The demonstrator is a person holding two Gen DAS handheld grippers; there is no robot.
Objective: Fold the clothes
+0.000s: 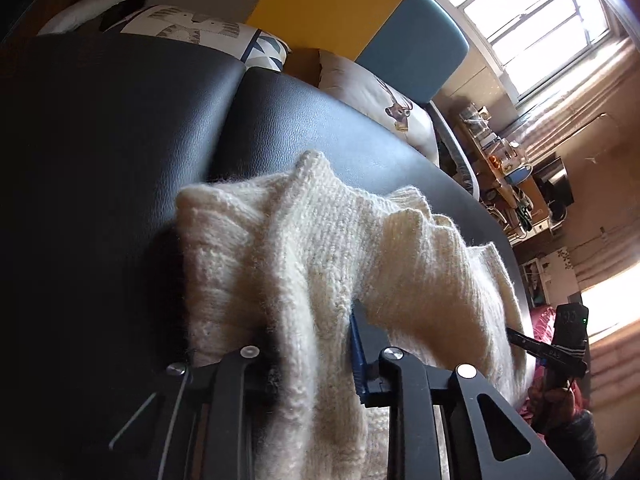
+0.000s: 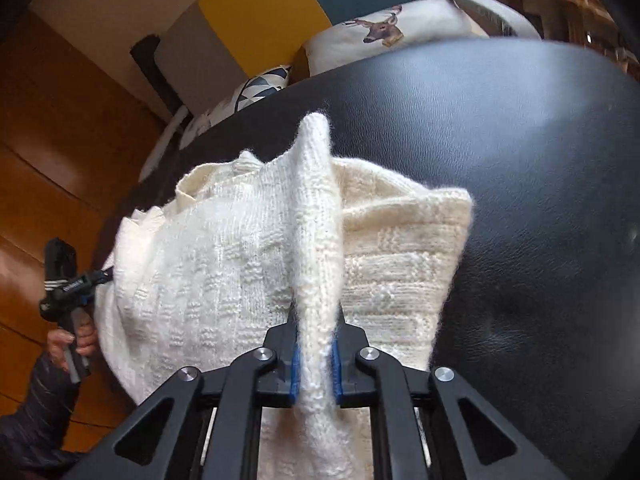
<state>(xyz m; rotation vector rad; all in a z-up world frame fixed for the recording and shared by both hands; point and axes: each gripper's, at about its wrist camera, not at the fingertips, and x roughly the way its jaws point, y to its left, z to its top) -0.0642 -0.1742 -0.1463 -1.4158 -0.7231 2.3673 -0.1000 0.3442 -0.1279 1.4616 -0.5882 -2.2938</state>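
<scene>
Both grippers' jaws clamp folds of the cream knit sweater (image 2: 248, 264); left gripper (image 1: 316, 344), right gripper (image 2: 316, 360). Knit hides the left gripper's fingertips. Black leather seat (image 2: 520, 160) lies open beyond.

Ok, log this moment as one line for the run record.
step: fold in progress | left gripper: shut on sweater | right gripper: shut on sweater | sweater: cream knit, bunched, on black leather surface

Black leather seat (image 2: 520, 160), deer-print cushion (image 2: 380, 32), geometric-print cushion (image 1: 264, 48), yellow panel (image 1: 332, 4), bright window (image 1: 520, 20)
</scene>
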